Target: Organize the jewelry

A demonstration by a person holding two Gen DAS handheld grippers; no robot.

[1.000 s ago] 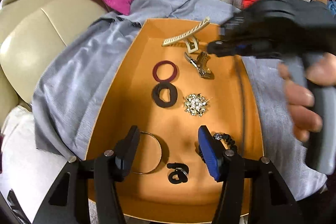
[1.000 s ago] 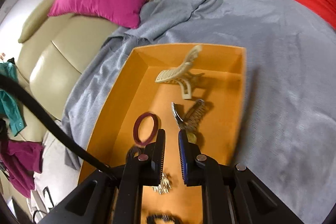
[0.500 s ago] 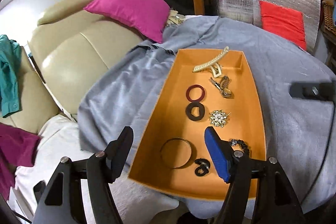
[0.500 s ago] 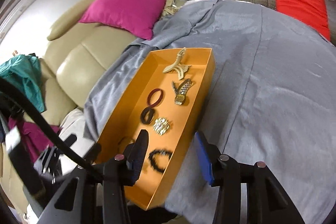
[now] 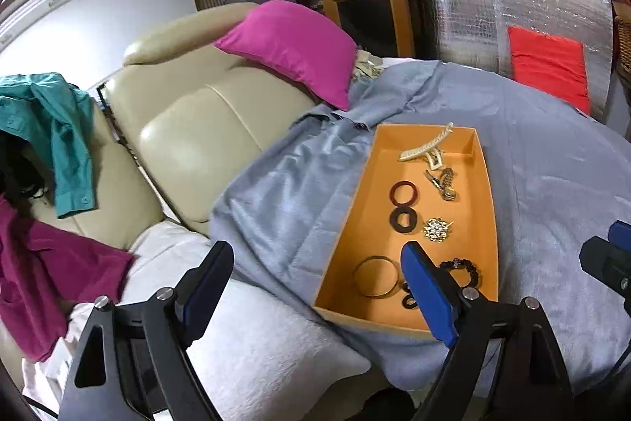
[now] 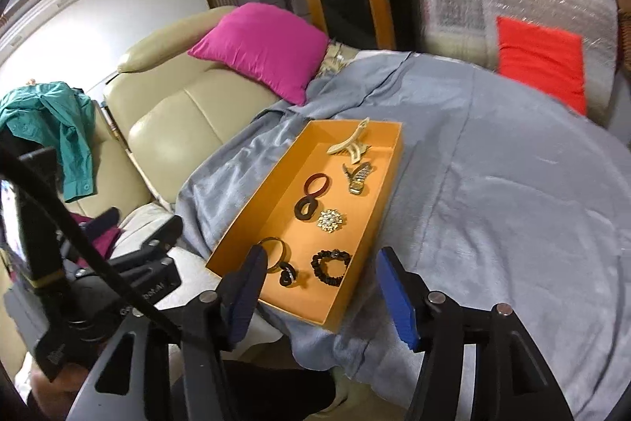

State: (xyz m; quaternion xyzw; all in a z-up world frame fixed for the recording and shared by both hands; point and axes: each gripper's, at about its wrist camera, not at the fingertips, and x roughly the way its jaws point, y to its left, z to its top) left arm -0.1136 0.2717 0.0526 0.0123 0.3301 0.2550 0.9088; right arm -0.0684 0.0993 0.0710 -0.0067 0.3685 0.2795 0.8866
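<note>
An orange tray (image 5: 483, 200) (image 6: 252, 208) lies on a grey cloth. In it lie a cream hair claw (image 5: 424, 148) (image 6: 349, 145), a gold watch (image 5: 443, 180) (image 6: 359, 176), a maroon ring (image 5: 403, 192) (image 6: 315, 183), a black scrunchie (image 5: 403, 219) (image 6: 305, 210), a pearl brooch (image 5: 435, 229) (image 6: 330, 220), a thin bangle (image 5: 376, 277) (image 6: 274, 251), a black bead bracelet (image 5: 461, 271) (image 6: 331, 268) and a small black clip (image 5: 410, 296) (image 6: 288, 275). My left gripper (image 5: 315, 298) is open and empty, short of the tray's near left corner. My right gripper (image 6: 321, 296) is open and empty above the tray's near end.
A beige sofa (image 5: 189, 129) with a magenta cushion (image 5: 292, 50) stands left of the cloth. A teal shirt (image 5: 59, 129) hangs on the sofa arm. A white towel (image 5: 256, 342) lies near the left gripper. A red cushion (image 5: 548, 66) and foil sheet stand behind.
Both grippers have pulled back and up from the tray. The right gripper, nearly shut over the watch a second ago, has opened wide. The tray's items have not moved.
</note>
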